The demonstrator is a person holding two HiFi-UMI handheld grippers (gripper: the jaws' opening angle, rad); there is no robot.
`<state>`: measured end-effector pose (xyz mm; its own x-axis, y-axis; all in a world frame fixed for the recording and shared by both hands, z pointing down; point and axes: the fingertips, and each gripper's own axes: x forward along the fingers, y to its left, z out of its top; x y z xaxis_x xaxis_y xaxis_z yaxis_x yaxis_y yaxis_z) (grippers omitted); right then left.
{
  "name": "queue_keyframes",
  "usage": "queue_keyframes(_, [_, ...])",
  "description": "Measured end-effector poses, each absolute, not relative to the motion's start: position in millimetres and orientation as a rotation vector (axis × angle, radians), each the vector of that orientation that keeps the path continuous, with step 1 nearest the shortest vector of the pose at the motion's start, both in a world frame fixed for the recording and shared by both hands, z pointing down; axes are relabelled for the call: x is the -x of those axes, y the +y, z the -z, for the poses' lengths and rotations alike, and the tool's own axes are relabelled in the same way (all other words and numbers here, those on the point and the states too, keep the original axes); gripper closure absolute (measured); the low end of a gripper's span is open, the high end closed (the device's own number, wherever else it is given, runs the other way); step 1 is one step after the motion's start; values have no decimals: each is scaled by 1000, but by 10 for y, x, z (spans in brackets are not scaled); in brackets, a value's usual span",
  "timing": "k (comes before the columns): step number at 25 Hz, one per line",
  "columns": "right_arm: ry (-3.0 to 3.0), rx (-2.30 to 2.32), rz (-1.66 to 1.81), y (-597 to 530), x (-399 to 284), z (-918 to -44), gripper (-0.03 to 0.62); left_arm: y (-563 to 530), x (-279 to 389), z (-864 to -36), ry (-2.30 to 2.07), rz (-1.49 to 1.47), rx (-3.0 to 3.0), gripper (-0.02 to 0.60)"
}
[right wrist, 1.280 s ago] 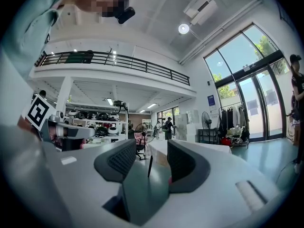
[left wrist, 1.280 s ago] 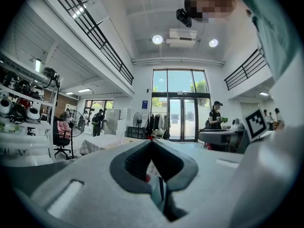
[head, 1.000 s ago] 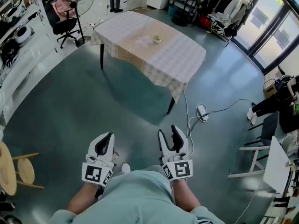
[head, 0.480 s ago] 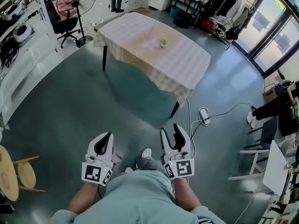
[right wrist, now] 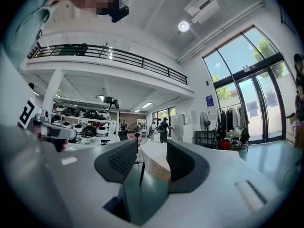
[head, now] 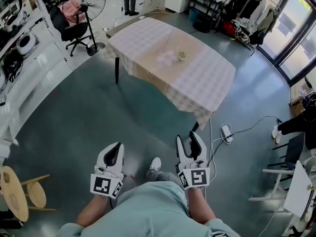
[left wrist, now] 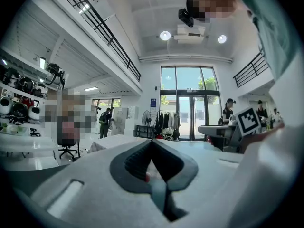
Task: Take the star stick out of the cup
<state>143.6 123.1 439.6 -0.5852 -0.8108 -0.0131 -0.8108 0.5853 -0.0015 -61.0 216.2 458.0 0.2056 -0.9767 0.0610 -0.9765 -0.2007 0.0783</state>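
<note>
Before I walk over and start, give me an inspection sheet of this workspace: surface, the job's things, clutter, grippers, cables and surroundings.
Surface: table under a checked cloth, some way ahead of the person.
Job's things: small cup on the table; its contents are too small to tell.
Clutter: pale pink item beside the cup.
Grippers: left gripper shut, empty; right gripper open, empty; both held low, away from the table.
Cables: power strip and cords on the floor near the table's corner.
Surroundings: office chair, fan, wooden stool, clothes rack.
</note>
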Motion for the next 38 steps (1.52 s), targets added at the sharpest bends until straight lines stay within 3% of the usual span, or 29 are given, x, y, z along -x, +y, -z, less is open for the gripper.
queue_keyframes(15, [2759, 1507, -120, -780, -921, -4227, 422, -84, 1191, -4346, -1870, 5, -2438, 580])
queue_keyframes(26, [2614, 1754, -116, -1764, 36, -3979, 424, -1544, 2348, -4109, -1674, 5, -2630, 580])
queue_keyframes(38, [2532, 1906, -31, -2214, 341, -4128, 425, -2191, 2661, -4310, -1518, 22, -2667, 580])
